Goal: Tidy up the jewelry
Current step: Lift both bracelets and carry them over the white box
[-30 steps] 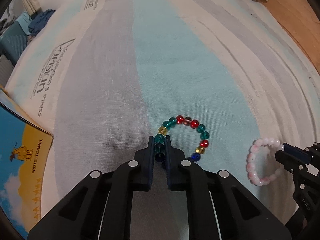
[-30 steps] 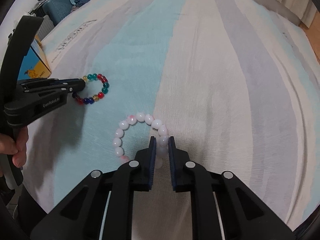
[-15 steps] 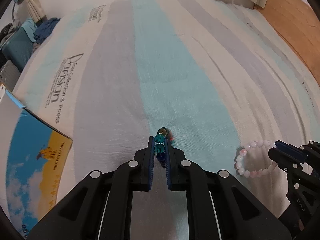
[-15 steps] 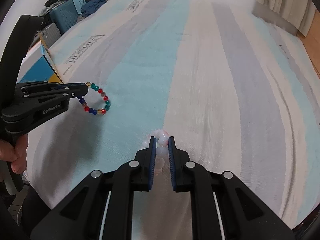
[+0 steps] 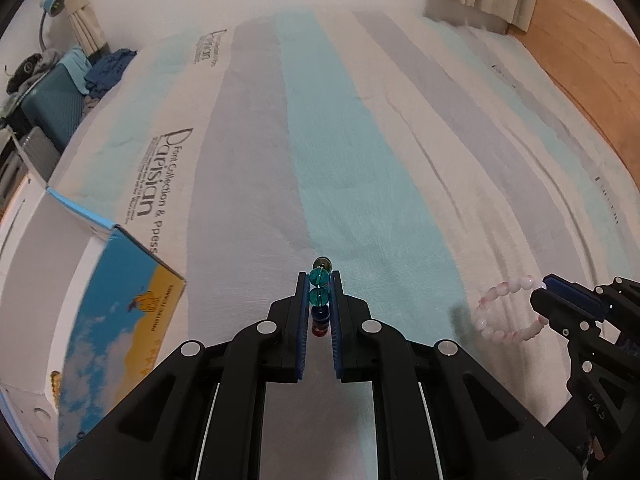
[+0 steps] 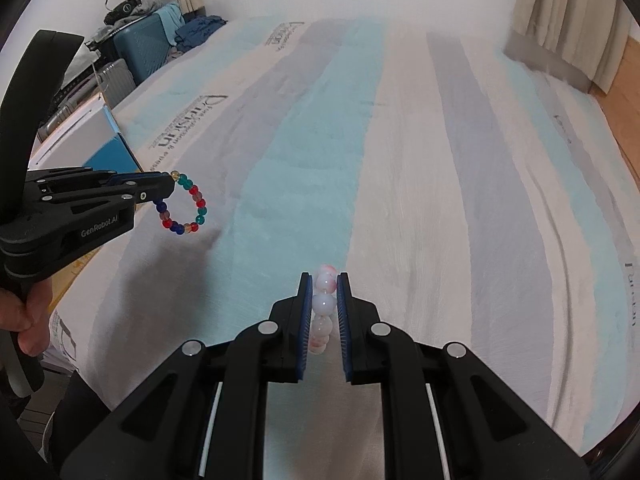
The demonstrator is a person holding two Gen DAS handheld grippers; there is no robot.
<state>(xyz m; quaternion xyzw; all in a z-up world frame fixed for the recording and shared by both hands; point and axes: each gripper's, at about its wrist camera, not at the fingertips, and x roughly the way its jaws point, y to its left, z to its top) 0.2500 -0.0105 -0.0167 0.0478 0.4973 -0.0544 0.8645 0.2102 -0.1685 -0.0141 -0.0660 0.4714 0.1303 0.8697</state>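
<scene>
Bracelets: 2 | multicolour bracelet, lifted clear of bed, clamped in left tool | pink-white bracelet, likewise aloft, clamped in right tool | Boxes: 1, blue-yellow box at bed's left edge | Surface: striped bedsheet | Room: curtains, wood floor, teal suitcase

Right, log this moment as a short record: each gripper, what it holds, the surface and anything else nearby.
left gripper: jaws shut on the multicoloured bead bracelet, hanging clear of the sheet
right gripper: jaws shut on the pink-and-white bead bracelet, also off the sheet
surface: bed with a striped sheet in turquoise, grey and cream
nearby: blue-and-yellow box at the bed's left edge
person: hand on the left gripper's handle
</scene>
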